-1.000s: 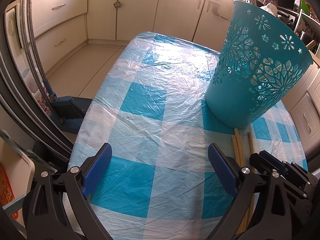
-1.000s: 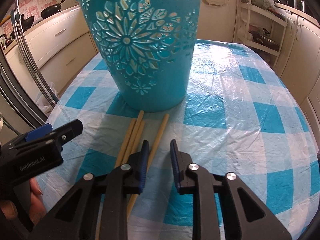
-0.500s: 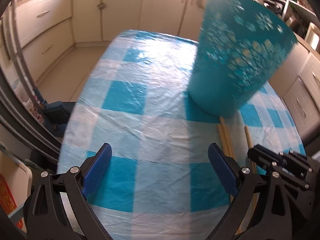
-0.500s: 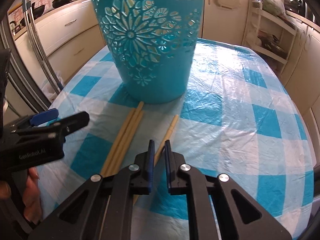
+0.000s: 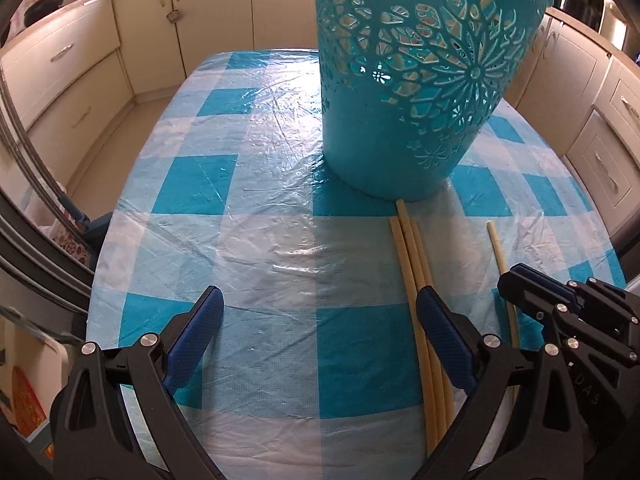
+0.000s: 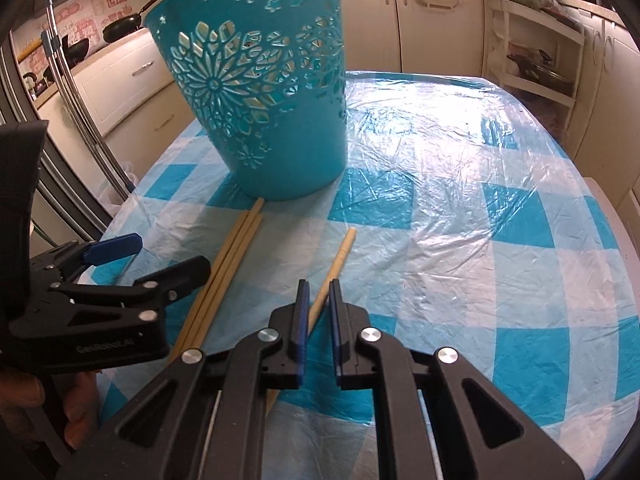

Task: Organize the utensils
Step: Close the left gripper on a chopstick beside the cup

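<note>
A teal cut-out basket (image 5: 416, 92) (image 6: 264, 100) stands on the checked table, with pale sticks showing inside it. Three wooden chopsticks (image 5: 416, 264) (image 6: 228, 264) lie together in front of it. A single chopstick (image 5: 498, 248) (image 6: 334, 268) lies apart to their right. My left gripper (image 5: 320, 320) is wide open and empty, its right finger over the bundle. It also shows in the right wrist view (image 6: 120, 272). My right gripper (image 6: 318, 316) is nearly closed around the single chopstick, which runs between its pads. It also shows in the left wrist view (image 5: 532, 292).
The table wears a blue and white checked plastic cloth (image 5: 260, 168) (image 6: 460, 184). Cream kitchen cabinets (image 5: 68, 68) surround it. A shelf rack (image 6: 536, 52) stands at the back right. Pans (image 6: 120, 28) sit on the left counter.
The left gripper swung right, toward the basket and over the chopstick bundle. The right gripper narrowed around the single chopstick and pulled back from the basket.
</note>
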The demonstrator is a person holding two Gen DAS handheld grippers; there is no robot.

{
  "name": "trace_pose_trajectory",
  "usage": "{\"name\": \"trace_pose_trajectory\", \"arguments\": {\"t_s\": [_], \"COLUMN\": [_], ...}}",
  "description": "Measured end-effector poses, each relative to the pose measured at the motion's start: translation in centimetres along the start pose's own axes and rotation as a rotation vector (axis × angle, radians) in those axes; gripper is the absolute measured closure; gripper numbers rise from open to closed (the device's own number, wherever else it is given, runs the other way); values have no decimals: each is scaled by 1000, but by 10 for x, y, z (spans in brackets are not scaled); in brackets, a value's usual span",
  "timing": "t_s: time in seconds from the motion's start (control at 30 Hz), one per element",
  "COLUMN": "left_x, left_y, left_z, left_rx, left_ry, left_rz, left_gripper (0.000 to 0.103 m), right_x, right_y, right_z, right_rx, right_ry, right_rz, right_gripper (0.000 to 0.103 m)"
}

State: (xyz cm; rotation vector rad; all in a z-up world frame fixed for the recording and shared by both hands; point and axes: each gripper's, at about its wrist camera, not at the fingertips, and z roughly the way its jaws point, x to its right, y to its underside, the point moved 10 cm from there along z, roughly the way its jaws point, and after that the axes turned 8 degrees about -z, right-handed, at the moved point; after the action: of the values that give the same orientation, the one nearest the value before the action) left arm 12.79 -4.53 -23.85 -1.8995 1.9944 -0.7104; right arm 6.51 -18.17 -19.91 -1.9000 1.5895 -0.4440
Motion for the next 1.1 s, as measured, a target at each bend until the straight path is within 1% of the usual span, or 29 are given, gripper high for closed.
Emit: {"name": "trace_pose_trajectory", "arguments": {"t_s": [0.07, 0.2, 0.33, 0.37, 0.43, 0.5, 0.53, 0.6, 0.63, 0.7, 0.73, 0.77, 0.8, 0.83, 0.9, 1.03, 1.1], "left_x": [2, 7, 9, 10, 12, 15, 17, 22, 23, 26, 26, 26, 28, 28, 27, 27, 30], "left_y": [-1, -1, -3, -4, -5, -7, -9, -10, -10, -11, -12, -12, -12, -12, -13, -12, -11], "left_z": [2, 6, 6, 6, 4, 3, 3, 2, 2, 2, 2, 2, 2, 2, 2, 2, 3], "left_rx": [-2, -14, -15, -12, -1, 2, 1, -6, -9, -16, -21, -26, -36, -49, -58, -67, -75], "left_ry": [-7, -59, -62, -58, -42, -31, -21, 3, 15, 23, 29, 38, 66, 91, 99, 99, 123], "left_rz": [1, 31, 26, 31, 49, 68, 81, 114, 124, 134, 132, 129, 120, 103, 98, 103, 99], "left_gripper": [10, 10, 11, 13, 21, 36, 39, 50, 53, 67, 71, 81, 91, 92, 92, 92, 95], "right_x": [0, 1, -3, -7, -11, -9, -5, 5, 9, 10, 8, 4, 1, -3, -5, 2, 1], "right_y": [0, -2, -4, -4, -2, -1, -1, -2, -3, -4, -4, -4, -5, -4, -4, -7, -8], "right_z": [0, 2, 4, 4, 4, 3, 3, 3, 4, 5, 6, 7, 7, 7, 7, 8, 8], "right_rx": [-1, -5, -11, -18, -28, -37, -41, -45, -44, -40, -38, -37, -39, -43, -47, -44, -44], "right_ry": [-4, -6, -16, -34, -43, -47, -42, -24, -23, -24, -24, -36, -49, -64, -62, -44, -51], "right_rz": [4, -5, -36, -64, -112, -140, -135, -100, -81, -58, -58, -62, -68, -83, -100, -59, -57], "right_gripper": [92, 90, 90, 90, 92, 92, 92, 92, 92, 92, 92, 92, 92, 92, 92, 92, 92]}}
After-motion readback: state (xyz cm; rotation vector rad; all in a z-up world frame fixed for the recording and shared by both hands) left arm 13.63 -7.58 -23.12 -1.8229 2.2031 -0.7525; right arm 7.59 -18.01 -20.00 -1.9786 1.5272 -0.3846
